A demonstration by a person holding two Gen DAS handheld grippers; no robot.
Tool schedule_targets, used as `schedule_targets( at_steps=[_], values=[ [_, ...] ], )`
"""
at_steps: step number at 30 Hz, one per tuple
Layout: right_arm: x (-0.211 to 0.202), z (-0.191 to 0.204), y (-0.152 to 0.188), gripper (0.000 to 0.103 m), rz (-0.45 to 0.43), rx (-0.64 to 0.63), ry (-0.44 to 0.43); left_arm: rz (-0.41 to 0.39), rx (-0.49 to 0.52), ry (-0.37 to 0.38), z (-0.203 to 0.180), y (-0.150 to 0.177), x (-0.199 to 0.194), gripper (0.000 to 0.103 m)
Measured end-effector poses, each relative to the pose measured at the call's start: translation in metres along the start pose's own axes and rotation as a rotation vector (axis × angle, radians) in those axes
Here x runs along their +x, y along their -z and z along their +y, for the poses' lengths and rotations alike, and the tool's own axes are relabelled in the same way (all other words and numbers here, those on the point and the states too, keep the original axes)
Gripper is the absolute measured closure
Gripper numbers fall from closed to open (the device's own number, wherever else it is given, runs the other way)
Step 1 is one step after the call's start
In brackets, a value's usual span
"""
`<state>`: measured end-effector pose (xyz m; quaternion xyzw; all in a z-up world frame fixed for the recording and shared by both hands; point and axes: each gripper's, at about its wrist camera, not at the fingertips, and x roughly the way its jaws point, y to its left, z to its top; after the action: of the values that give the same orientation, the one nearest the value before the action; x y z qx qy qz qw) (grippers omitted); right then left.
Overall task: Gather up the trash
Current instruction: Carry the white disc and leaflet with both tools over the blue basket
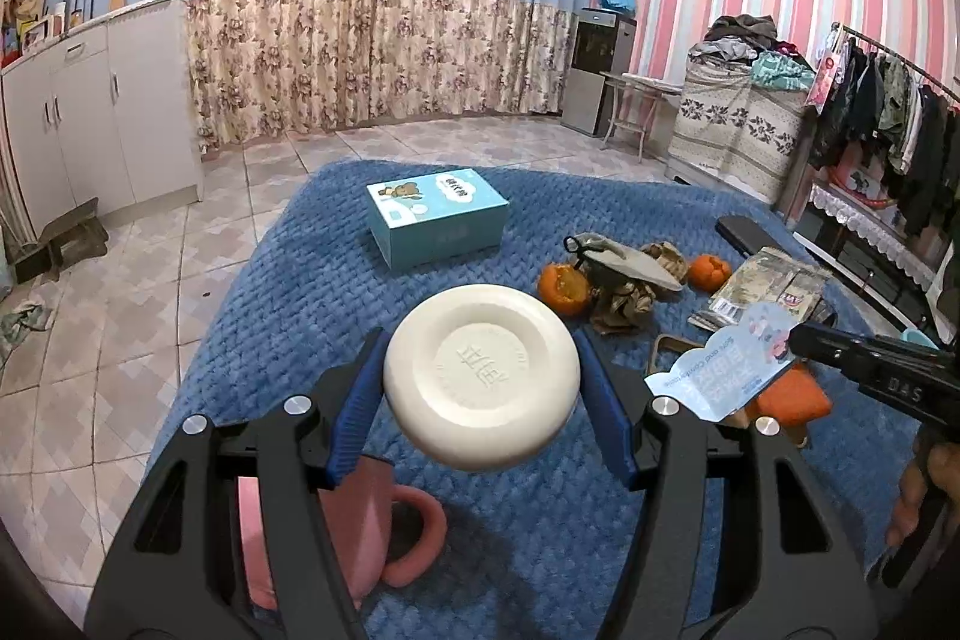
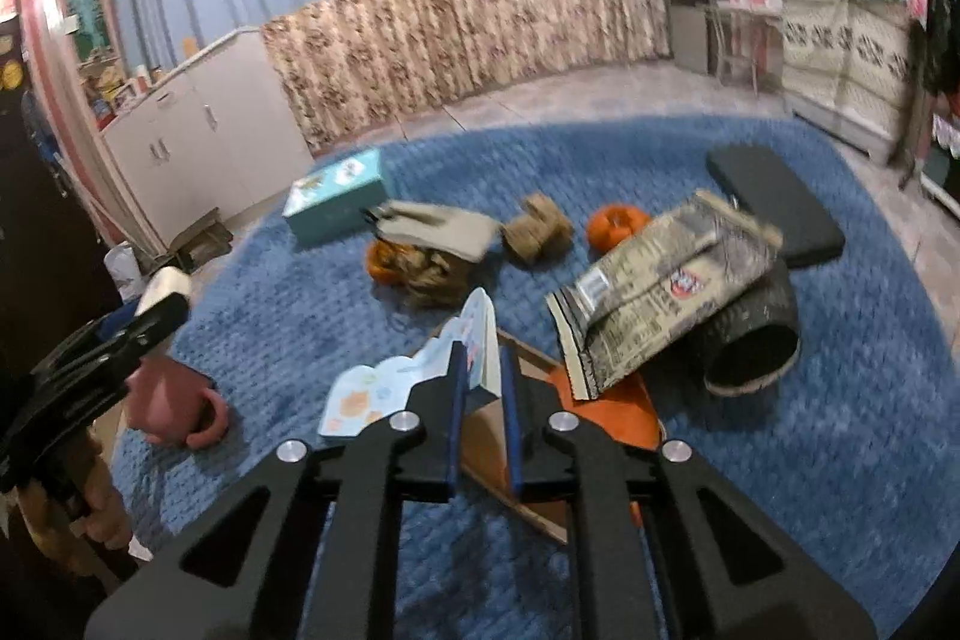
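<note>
My left gripper (image 1: 480, 358) is shut on a round white soap bar (image 1: 482, 376) and holds it above the blue rug (image 1: 288, 316). My right gripper (image 2: 480, 358) is shut on a light blue paper wrapper (image 2: 384, 388), lifted off the rug; the wrapper also shows in the left wrist view (image 1: 729, 358). Trash lies on the rug: orange peels (image 1: 563, 287), crumpled brown paper (image 1: 624, 304), a printed snack bag (image 2: 660, 280) and a grey wrapper (image 2: 438, 226).
A teal box (image 1: 438, 217) stands at the rug's far side. A pink mug (image 1: 384, 532) sits under my left gripper. A dark cushion (image 2: 774, 196), a dark tube (image 2: 756, 346) and an orange-lined cardboard tray (image 2: 576, 418) lie to the right. White cabinets (image 1: 96, 112) stand at left.
</note>
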<state>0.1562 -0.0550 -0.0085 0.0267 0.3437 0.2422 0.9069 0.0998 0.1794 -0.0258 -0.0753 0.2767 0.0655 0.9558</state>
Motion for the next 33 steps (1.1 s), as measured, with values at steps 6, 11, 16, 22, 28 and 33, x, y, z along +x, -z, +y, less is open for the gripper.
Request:
schedule_targets(
  at_steps=[6, 11, 16, 22, 28, 33],
  values=[
    [-0.050, -0.006, -0.012, 0.094, -0.108, -0.031, 0.027, -0.037, 0.026, 0.020, -0.020, -0.013, -0.010, 0.042],
    [-0.090, -0.029, -0.014, 0.094, -0.171, -0.019, 0.076, -0.063, 0.047, 0.064, -0.048, -0.024, -0.016, 0.042],
    [-0.139, -0.059, -0.013, 0.094, -0.233, 0.003, 0.136, -0.088, 0.092, 0.132, -0.090, -0.033, -0.021, 0.042],
    [-0.197, -0.105, -0.007, 0.094, -0.291, 0.047, 0.234, -0.096, 0.139, 0.231, -0.147, -0.040, -0.025, 0.042],
    [-0.248, -0.156, 0.004, 0.094, -0.326, 0.110, 0.342, -0.082, 0.182, 0.334, -0.210, -0.038, -0.025, 0.042],
    [-0.277, -0.194, 0.010, 0.094, -0.333, 0.140, 0.442, -0.052, 0.211, 0.408, -0.263, -0.033, -0.017, 0.042]
  ],
)
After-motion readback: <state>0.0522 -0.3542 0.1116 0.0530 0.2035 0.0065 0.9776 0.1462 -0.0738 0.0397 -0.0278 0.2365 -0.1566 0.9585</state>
